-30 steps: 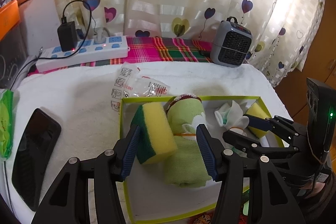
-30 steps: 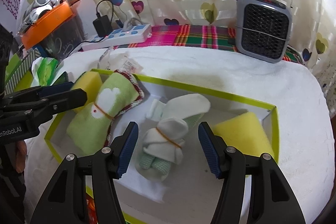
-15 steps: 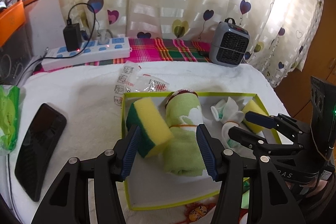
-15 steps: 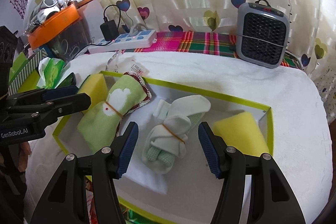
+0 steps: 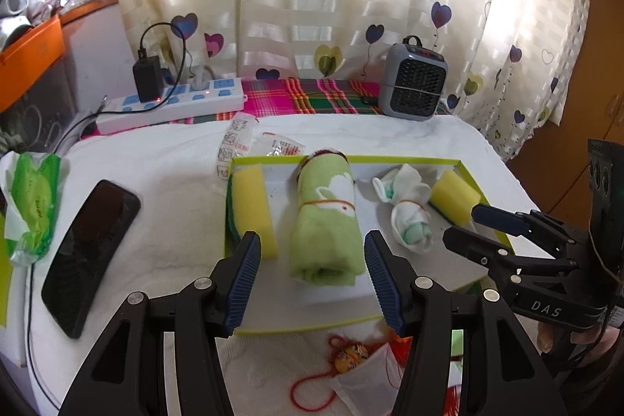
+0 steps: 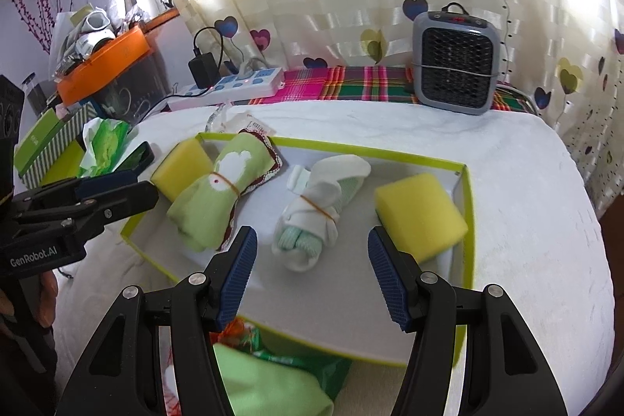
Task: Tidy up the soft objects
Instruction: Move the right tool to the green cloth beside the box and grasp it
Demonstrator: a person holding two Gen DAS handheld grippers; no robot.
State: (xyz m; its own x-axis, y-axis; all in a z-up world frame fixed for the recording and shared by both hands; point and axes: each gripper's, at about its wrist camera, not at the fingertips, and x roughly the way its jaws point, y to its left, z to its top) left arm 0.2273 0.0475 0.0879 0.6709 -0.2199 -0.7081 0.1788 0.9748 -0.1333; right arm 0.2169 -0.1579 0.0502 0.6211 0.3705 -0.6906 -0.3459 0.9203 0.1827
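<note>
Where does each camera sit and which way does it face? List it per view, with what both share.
Left wrist: on the left gripper, looking down over the green towel roll in the tray; right gripper and fingertips show at the right.
Right wrist: on the right gripper, over the white sock bundle; left gripper at the left.
Shared: tray, both sponges, heater.

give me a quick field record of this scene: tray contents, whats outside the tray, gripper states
tray: lime-edged box tray on a white towel-covered table
in tray, left to right: yellow sponge, rolled green towel, banded sock bundle, second yellow sponge
left of tray: black phone, green tissue pack
behind tray: power strip, small grey heater
left gripper: open, holding nothing
right gripper: open, holding nothing
</note>
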